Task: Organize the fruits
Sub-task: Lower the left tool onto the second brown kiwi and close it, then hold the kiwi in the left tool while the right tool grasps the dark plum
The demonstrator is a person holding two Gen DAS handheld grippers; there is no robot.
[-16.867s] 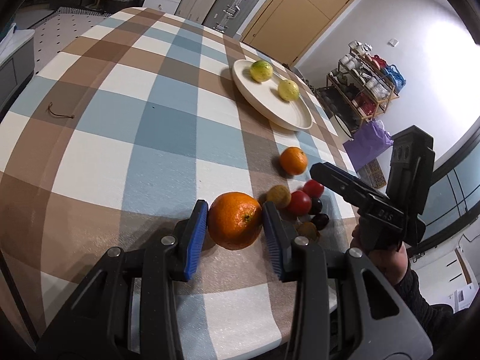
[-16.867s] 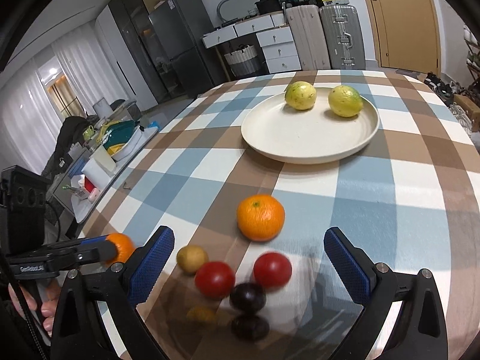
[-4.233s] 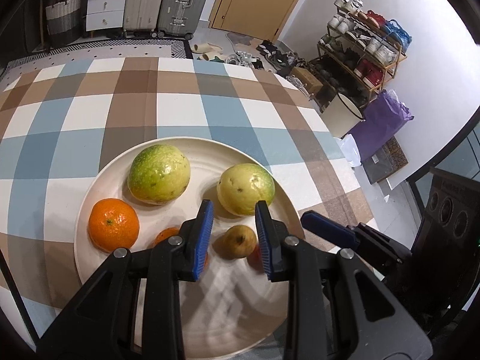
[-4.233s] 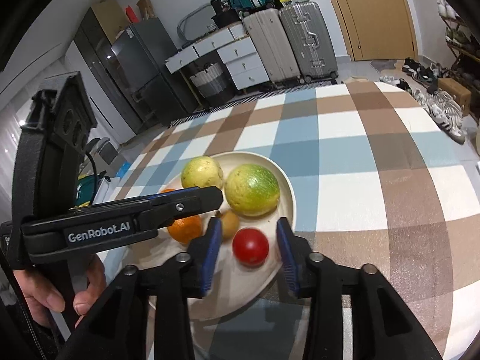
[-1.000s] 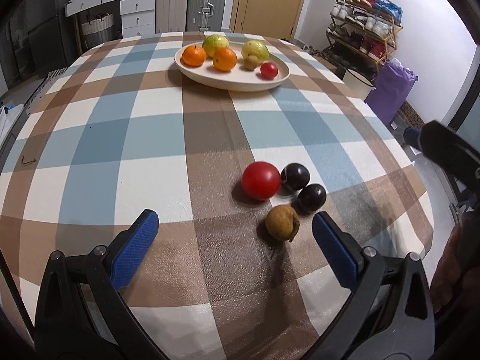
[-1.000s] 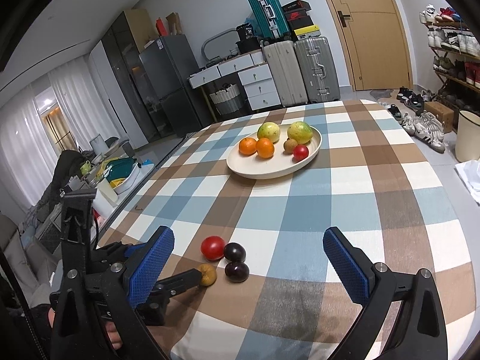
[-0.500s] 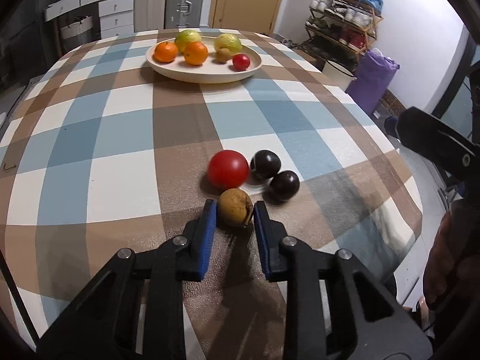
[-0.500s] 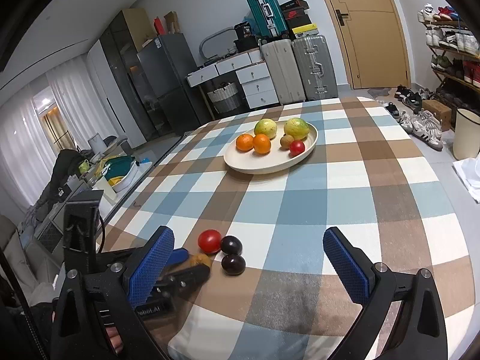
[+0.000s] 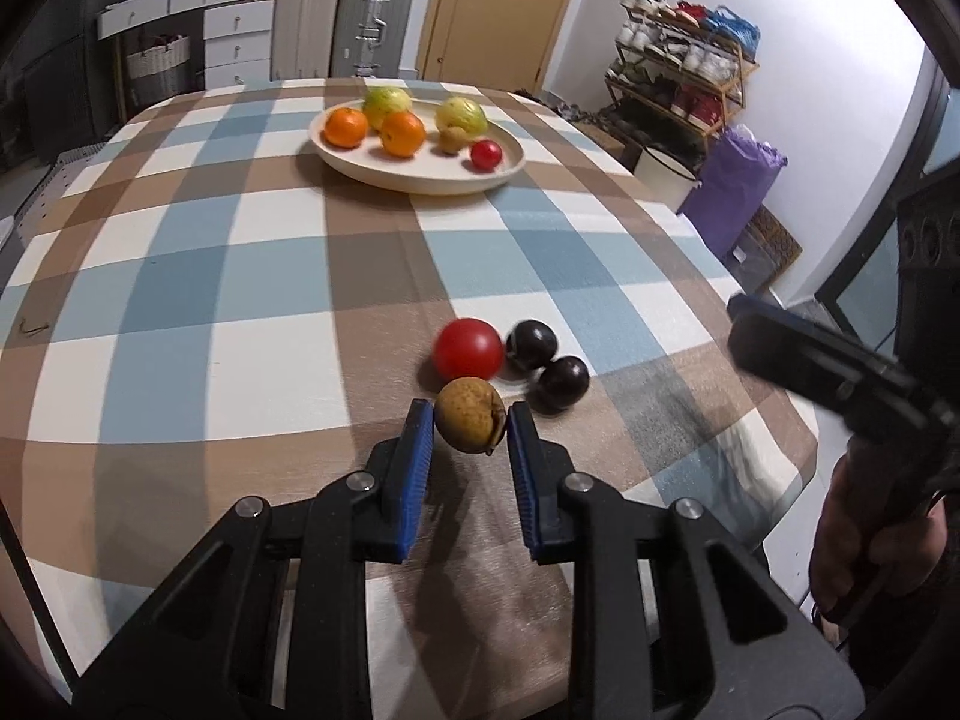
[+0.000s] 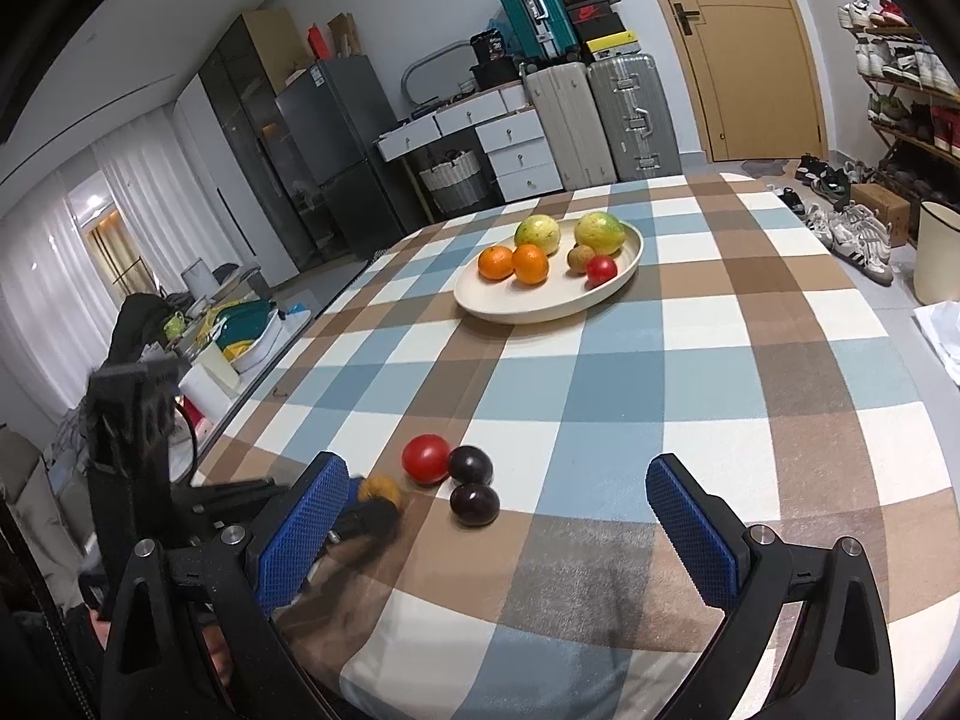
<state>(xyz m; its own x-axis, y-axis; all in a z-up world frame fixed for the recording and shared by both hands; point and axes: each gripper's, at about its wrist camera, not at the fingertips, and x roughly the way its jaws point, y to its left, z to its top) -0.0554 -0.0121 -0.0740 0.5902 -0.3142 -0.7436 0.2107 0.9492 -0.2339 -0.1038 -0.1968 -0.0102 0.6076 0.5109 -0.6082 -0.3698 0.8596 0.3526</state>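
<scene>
Brown fruit [image 9: 470, 423] in left claw [image 9: 468, 427]

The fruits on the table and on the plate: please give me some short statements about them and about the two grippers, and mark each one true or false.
1. The left gripper is shut on the small brown fruit. True.
2. The right gripper holds a dark plum. False: its fingers stand wide apart and hold nothing.
3. The plate holds six fruits. True.
4. The red tomato on the cloth lies alone, apart from other fruit. False: two dark plums lie right beside it.
5. Both oranges lie on the bare tablecloth. False: they are on the plate.
</scene>
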